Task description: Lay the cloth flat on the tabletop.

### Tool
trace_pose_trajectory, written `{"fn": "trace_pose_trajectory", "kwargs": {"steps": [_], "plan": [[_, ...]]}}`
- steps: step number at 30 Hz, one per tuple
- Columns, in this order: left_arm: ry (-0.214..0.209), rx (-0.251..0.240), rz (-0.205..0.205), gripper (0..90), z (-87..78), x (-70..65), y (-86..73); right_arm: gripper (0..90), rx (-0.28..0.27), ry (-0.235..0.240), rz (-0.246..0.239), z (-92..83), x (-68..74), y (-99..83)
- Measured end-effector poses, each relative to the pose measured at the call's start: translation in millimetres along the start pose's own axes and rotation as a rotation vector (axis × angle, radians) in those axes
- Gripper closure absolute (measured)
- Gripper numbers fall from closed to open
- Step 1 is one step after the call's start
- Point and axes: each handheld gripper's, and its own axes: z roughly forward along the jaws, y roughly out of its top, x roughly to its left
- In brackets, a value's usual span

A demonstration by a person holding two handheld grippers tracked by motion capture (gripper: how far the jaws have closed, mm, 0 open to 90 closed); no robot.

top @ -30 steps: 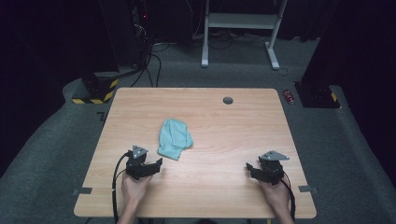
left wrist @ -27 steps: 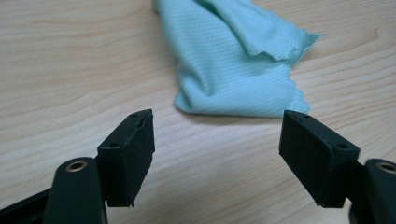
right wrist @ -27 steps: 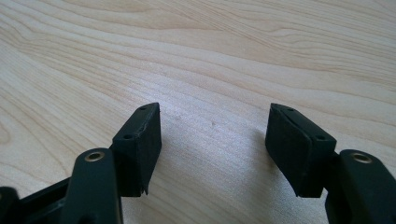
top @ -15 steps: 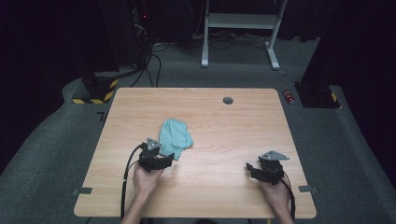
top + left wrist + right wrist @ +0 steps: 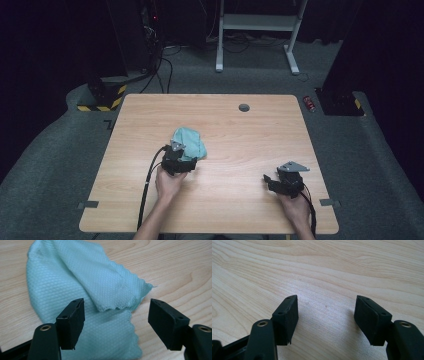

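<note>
The teal cloth (image 5: 82,287) lies crumpled on the wooden table (image 5: 240,130), directly ahead of and partly beneath the left gripper (image 5: 116,315). In the left gripper view, one flap of the cloth is folded over the lower layer, and the scalloped edge of that fold sits between the two jaws, slightly forward of them. The jaws are spread wide; the left-hand pad hangs over the fabric, while the right-hand pad hangs over bare wood just beyond the cloth's corner. Nothing is gripped. This placement suggests a pinch on the folded edge is being prepared: the spread brackets the free hem, so closing would likely catch the upper flap. Whether the pads touch the cloth cannot be determined. In the high view, the left gripper (image 5: 176,161) sits at the near edge of the cloth (image 5: 192,142), with its cable trailing back toward the person's left hand (image 5: 167,182). The right gripper (image 5: 281,182) rests well apart from the cloth, to the far right of the left gripper, low over bare table. Its jaws, seen in the right gripper view, are likewise spread with only wood grain between them (image 5: 327,312). It appears parked in reserve, plausibly awaiting a second corner. A small dark grommet (image 5: 244,107) lies beyond the cloth, near the far table edge.
</note>
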Motion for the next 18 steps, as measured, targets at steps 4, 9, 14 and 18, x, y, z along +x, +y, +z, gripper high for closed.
{"fn": "trace_pose_trajectory", "kwargs": {"steps": [4, 9, 14, 18], "plan": [[-0.002, -0.014, 0.021, 30.2, 4.9, -7.5, 5.8, 36.1, 0.0, 0.0, 0.0, 0.0, 0.0, 0.0], [-0.004, 0.021, 0.055, 29.7, 16.8, -16.8, 13.2, 36.0, 0.0, 0.0, 0.0, 0.0, 0.0, 0.0], [0.017, 0.047, 0.062, 30.7, 30.7, -20.1, 13.8, 36.0, 0.0, 0.0, 0.0, 0.0, 0.0, 0.0], [0.046, 0.032, 0.065, 42.7, 33.2, -18.8, 14.4, 36.0, 0.0, 0.0, 0.0, 0.0, 0.0, 0.0]]}}
